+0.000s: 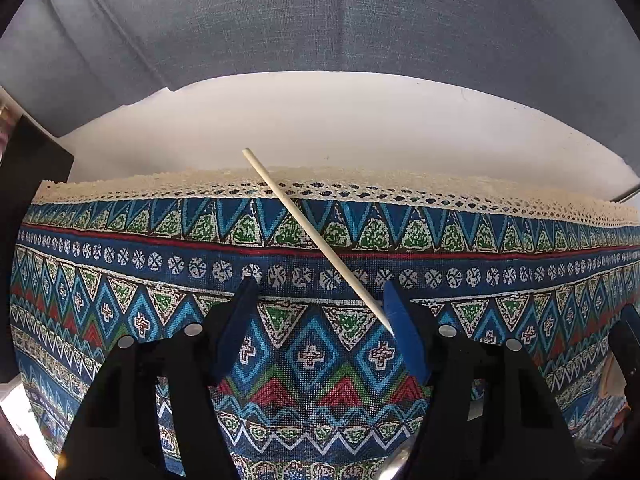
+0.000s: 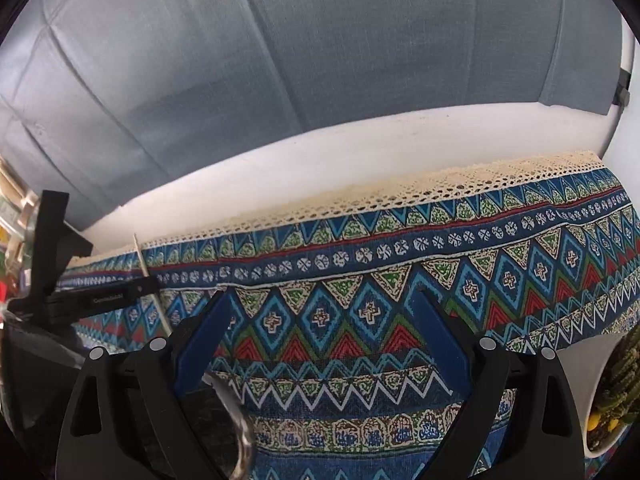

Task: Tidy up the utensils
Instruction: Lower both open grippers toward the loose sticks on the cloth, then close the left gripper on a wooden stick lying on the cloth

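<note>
A pale wooden chopstick [image 1: 316,240] lies slanted over the patterned tablecloth [image 1: 160,280], its near tip touching the inner face of my left gripper's right finger [image 1: 404,332]. My left gripper [image 1: 320,292] is open, with blue pads wide apart. In the right wrist view my right gripper [image 2: 324,304] is open and holds nothing. The chopstick [image 2: 146,272] and the left gripper's black body [image 2: 88,300] show at that view's left. A shiny metal utensil [image 2: 240,428] lies low between the right fingers; a metal gleam [image 1: 398,462] shows at the left view's bottom.
The tablecloth has a cream lace edge [image 1: 360,192] on a white table [image 1: 320,128], with a grey upholstered sofa back [image 1: 320,20] behind. A white bowl with greens [image 2: 608,392] stands at the right. A dark object [image 1: 32,184] stands at the left.
</note>
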